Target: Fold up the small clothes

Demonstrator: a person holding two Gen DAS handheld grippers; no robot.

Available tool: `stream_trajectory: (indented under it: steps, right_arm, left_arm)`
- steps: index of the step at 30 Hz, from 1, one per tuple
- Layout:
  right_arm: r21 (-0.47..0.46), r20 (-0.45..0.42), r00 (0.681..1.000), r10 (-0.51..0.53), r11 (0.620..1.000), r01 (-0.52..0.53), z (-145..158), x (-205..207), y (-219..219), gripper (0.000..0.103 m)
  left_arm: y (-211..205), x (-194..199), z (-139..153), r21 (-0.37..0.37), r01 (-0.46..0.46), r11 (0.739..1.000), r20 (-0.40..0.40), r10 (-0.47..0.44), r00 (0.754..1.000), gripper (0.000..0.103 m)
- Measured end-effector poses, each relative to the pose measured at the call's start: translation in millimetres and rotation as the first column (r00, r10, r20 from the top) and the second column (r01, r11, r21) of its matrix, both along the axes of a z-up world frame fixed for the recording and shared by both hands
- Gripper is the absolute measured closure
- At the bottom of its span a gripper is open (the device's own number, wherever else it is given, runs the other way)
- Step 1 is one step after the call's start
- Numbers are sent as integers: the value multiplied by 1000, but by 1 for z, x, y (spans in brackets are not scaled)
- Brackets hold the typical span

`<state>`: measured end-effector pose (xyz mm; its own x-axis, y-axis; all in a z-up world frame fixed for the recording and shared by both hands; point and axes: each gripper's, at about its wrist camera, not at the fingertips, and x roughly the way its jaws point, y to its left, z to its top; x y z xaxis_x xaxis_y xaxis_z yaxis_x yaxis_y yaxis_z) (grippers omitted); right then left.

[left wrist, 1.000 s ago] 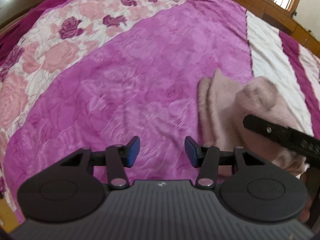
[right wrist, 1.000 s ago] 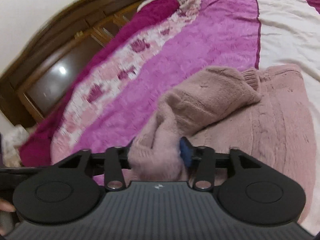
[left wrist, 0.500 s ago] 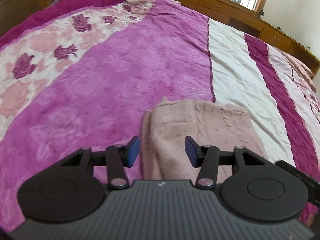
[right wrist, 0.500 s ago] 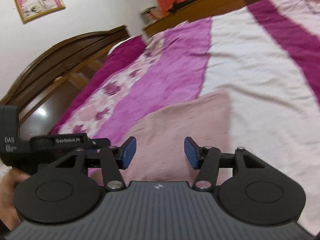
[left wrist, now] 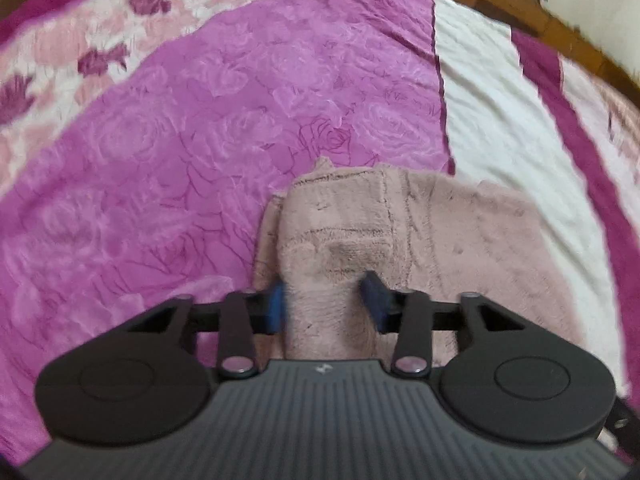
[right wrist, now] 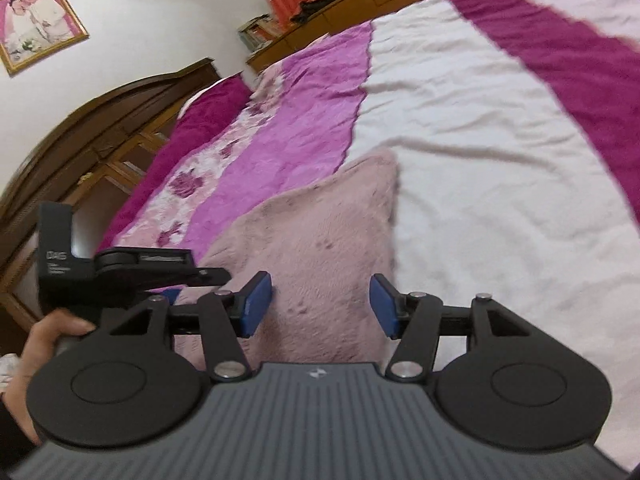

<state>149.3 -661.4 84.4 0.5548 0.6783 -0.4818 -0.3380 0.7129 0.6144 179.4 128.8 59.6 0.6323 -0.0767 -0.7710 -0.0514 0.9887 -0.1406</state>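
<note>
A small dusty-pink fleece garment (left wrist: 452,232) lies folded on the bed. In the left wrist view my left gripper (left wrist: 326,304) has its blue pads pressed into a raised bunch of the garment's near left edge. In the right wrist view the same garment (right wrist: 320,240) lies flat under my right gripper (right wrist: 320,304), whose blue pads stand wide apart above it and hold nothing. The left gripper (right wrist: 120,268) and the hand on it show at the left of that view.
The bed cover (left wrist: 180,140) has magenta, white and rose-print stripes. A dark wooden headboard (right wrist: 100,132) stands at the left in the right wrist view. A wooden ledge (left wrist: 520,4) runs along the far side of the bed.
My right gripper let go of the garment's bunched part and opened over it. My left gripper moved onto the garment and closed on its near left edge.
</note>
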Motion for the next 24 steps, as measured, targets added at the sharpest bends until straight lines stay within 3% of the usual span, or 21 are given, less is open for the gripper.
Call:
stream_trajectory:
  steps: [2,3,6,13,18,20,24]
  right_arm:
    - [32,-10,1000,26,999,-25,0,-4,7,39]
    - [19,10,999,44,999,-44,1,-9,12,39]
    - [-24,56,995,78,997,-77,4,-16,25,38]
    - [37,-7,998,55,998,-54,3,-7,11,34]
    - [98,-63,997,34,995,-27,4,8,-8,20]
    - [129,-99,995,27,992,-14,0,17,-16,18]
    - [168,-198,979,43,986,-9,-14,39,-20,17]
  left_arm:
    - [0,-2,-2,94,-9,996,2,9,1000,73]
    - [4,-3,-4,97,-23,995,-1,23,1000,73]
    - [19,-6,-6,40,-53,998,-13,54,998,72]
    - [20,-10,3,9,-66,998,-25,66,998,70]
    - [26,-23,15,-36,-71,997,-46,69,997,48]
    - [30,-29,18,-77,-63,995,-48,59,997,34]
    - [38,-34,11,-186,-61,981,-89,45,995,33]
